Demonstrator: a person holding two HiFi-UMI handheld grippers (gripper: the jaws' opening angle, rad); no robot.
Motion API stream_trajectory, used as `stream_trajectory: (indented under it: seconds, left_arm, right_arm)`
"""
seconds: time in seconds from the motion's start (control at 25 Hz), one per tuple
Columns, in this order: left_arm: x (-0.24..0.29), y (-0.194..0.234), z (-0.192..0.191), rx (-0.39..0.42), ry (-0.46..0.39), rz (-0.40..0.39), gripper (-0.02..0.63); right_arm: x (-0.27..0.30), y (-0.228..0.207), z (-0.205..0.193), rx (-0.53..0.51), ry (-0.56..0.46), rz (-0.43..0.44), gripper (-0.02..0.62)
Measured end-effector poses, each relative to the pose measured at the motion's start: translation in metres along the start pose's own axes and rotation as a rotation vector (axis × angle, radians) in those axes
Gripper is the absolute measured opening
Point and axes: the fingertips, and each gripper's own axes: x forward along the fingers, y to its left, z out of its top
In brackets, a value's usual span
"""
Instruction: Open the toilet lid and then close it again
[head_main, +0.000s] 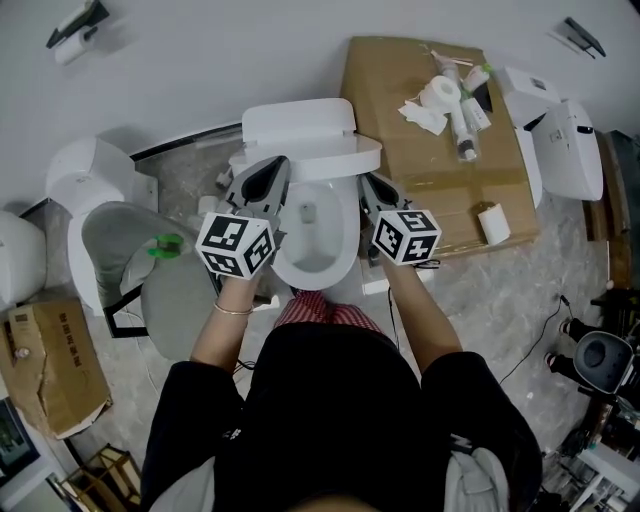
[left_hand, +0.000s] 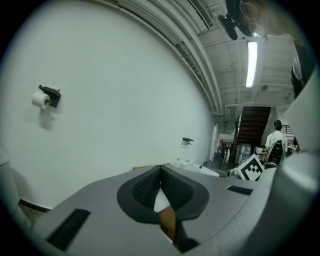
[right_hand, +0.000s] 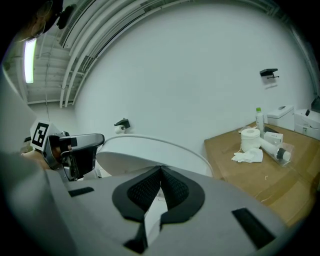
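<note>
Over the white toilet bowl (head_main: 316, 262) we hold the left tool (head_main: 272, 166) and the right tool (head_main: 368, 181), one each side, both shut and empty. The white plastic toilet lid (head_main: 318, 160) is lifted up at the back.

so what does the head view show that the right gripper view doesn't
Only the head view: the open toilet bowl, the person's forearms and the right gripper from above. Only the right gripper view: a ceiling light and that gripper's jaws, tips together. Both: the raised lid, the left gripper, the toilet roll on the cardboard.
</note>
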Motion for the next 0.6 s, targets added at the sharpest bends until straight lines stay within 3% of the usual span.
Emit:
stream_trajectory:
  seconds: [0.6]
  left_arm:
    - [-0.0036, -0.0046, -0.0053, 0.025, 0.018, 0.012, 0.005]
  right_arm:
    - [-0.0045, -0.0002, -0.006, 0.001, 0.009, 0.023, 0.02]
